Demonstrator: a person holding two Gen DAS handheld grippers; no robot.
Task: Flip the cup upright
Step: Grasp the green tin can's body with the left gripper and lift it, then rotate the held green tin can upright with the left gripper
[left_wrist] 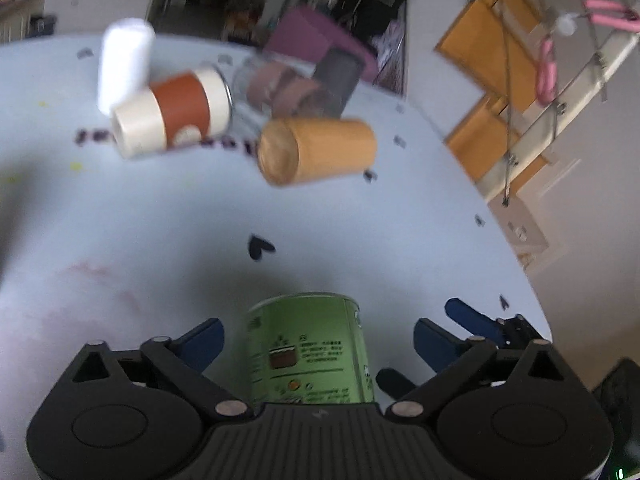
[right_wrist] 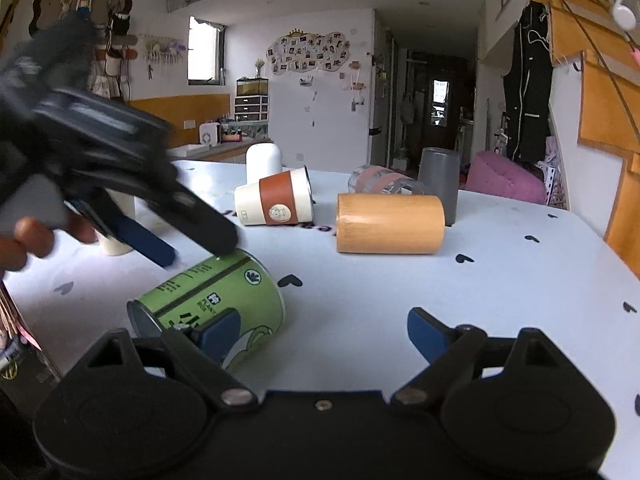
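A green paper cup [left_wrist: 308, 348] lies on its side on the white table [left_wrist: 160, 220]. My left gripper [left_wrist: 318, 340] is open, its blue fingers on either side of the cup, apart from it. In the right wrist view the green cup [right_wrist: 212, 304] lies at lower left, with the left gripper [right_wrist: 192, 248] just above it. My right gripper [right_wrist: 324, 332] is open and empty, low over the table, its left finger [right_wrist: 218, 334] in front of the cup.
Several other cups stand or lie farther back: a bamboo cup [right_wrist: 390, 224] on its side, an orange-banded paper cup [right_wrist: 276, 202] on its side, a clear glass [right_wrist: 380, 180] on its side, a grey cup [right_wrist: 440, 184] and a white cup [right_wrist: 264, 162] upside down. The table edge runs at the right [right_wrist: 600, 240].
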